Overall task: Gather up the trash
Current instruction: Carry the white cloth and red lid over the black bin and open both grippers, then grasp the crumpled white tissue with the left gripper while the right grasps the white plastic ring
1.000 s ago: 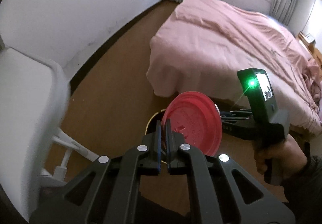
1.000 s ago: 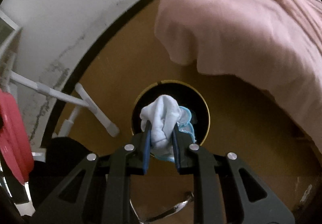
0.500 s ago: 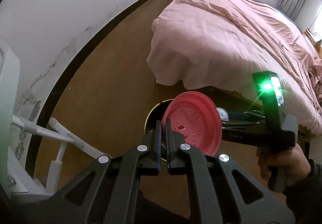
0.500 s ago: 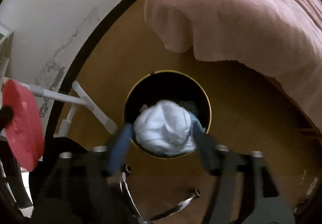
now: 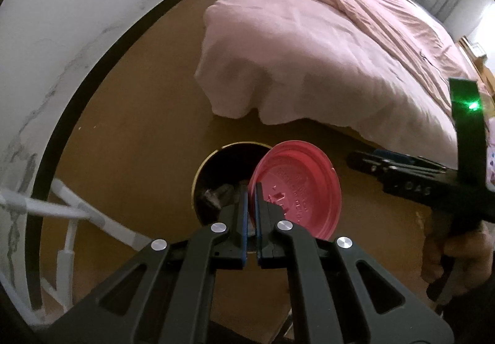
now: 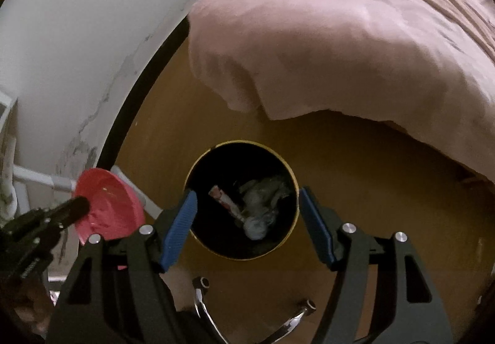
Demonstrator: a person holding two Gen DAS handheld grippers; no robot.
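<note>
A round black bin with a gold rim [image 6: 206,246] [image 5: 198,171] stands on the wooden floor. Crumpled white tissue [image 6: 260,205] and a red-and-white wrapper [image 6: 227,203] lie inside it. My right gripper [image 6: 246,228] is open wide and empty, right above the bin mouth. My left gripper [image 5: 251,192] is shut on the edge of a red plastic lid [image 5: 300,189], held just above the bin's right rim. The lid [image 6: 108,205] also shows at the left of the right wrist view, beside the bin.
A bed with a pink cover [image 5: 324,44] [image 6: 355,35] overhangs the floor just behind the bin. A white wall with black skirting [image 5: 80,87] curves along the left. White metal furniture legs [image 5: 65,214] stand at the left. Chrome chair legs [image 6: 201,297] lie below the bin.
My right gripper opened and let go of the white tissue, which dropped into the bin. My left gripper carried the red lid closer over the bin.
</note>
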